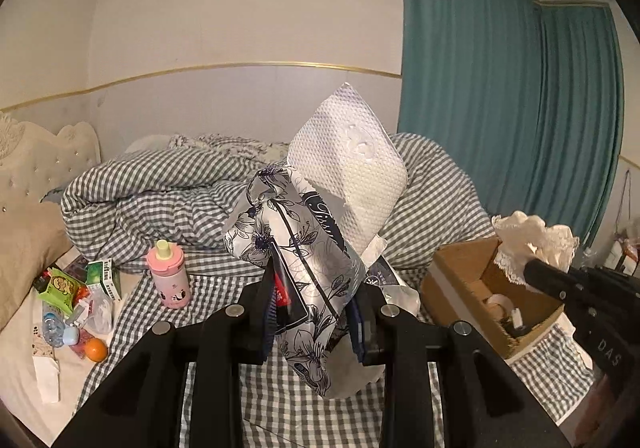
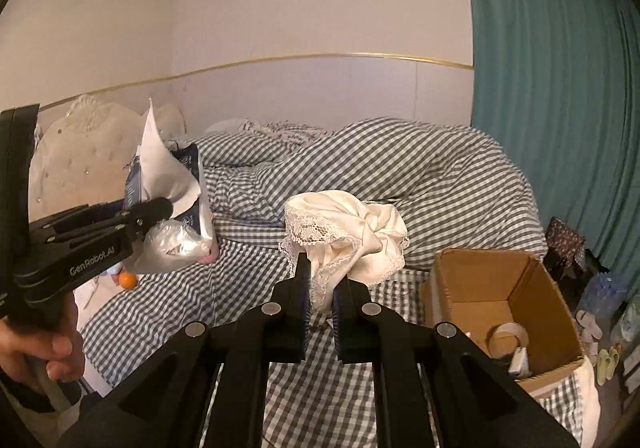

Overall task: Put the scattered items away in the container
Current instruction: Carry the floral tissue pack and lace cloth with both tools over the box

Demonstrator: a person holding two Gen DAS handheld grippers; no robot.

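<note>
My left gripper (image 1: 316,308) is shut on a floral tissue pack (image 1: 304,256) with white tissue (image 1: 352,164) sticking out of its top, held up above the bed. From the right wrist view that left gripper (image 2: 160,208) and the tissue pack (image 2: 176,184) hang at the left. A cream lace-trimmed cloth (image 2: 348,240) is bunched up in my right gripper (image 2: 320,288), which is shut on it. In the left wrist view the right gripper (image 1: 536,268) holds the cloth (image 1: 532,240) above the cardboard box (image 1: 460,272). The open box (image 2: 540,288) sits on the bed at the right, with a tape roll (image 2: 506,336) inside.
A pink bottle (image 1: 168,276), an orange (image 1: 96,350), green packets (image 1: 60,288) and other small items lie at the bed's left. A rumpled checked duvet (image 2: 380,168) fills the back. Teal curtains (image 2: 560,108) hang at the right. A hand (image 2: 36,348) grips the left gripper's handle.
</note>
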